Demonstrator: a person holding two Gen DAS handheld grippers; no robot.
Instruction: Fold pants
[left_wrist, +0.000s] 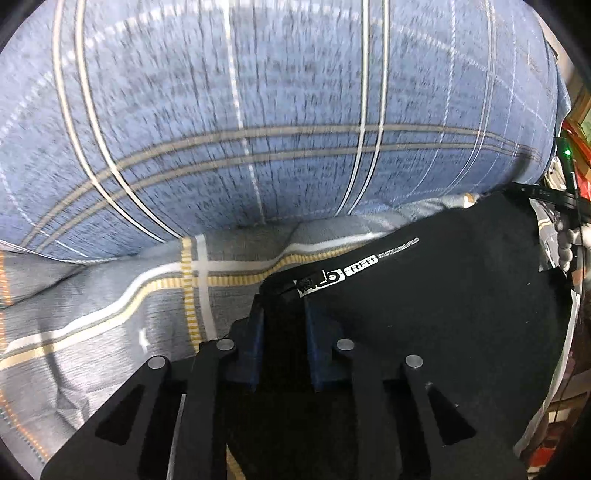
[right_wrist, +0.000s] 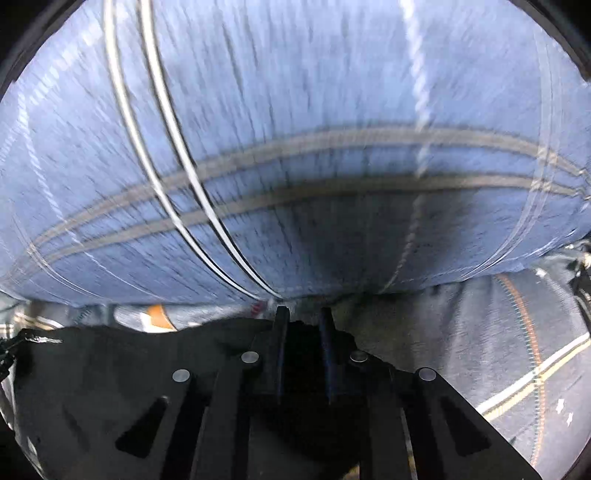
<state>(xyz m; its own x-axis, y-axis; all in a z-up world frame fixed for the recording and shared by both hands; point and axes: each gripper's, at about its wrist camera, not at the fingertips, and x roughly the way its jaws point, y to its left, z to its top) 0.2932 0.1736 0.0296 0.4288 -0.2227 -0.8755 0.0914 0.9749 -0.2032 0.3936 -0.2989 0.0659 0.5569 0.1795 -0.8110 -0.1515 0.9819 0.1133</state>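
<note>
The black pants (left_wrist: 443, 280) lie on a grey plaid bedsheet (left_wrist: 110, 306), with a white printed logo near one corner. My left gripper (left_wrist: 283, 295) is shut on that corner of the pants, black cloth pinched between its blue fingers (left_wrist: 255, 332). In the right wrist view the pants (right_wrist: 110, 362) spread to the left. My right gripper (right_wrist: 303, 314) is shut on their other edge, cloth bunched between the dark fingers (right_wrist: 280, 332). Both grippers hold the cloth just above the sheet.
A large blue plaid pillow or bolster (left_wrist: 277, 110) fills the space straight ahead of both grippers, and it shows again in the right wrist view (right_wrist: 295, 147). The grey sheet (right_wrist: 480, 350) extends right. Cluttered red items and a cable (left_wrist: 569, 177) sit at the far right.
</note>
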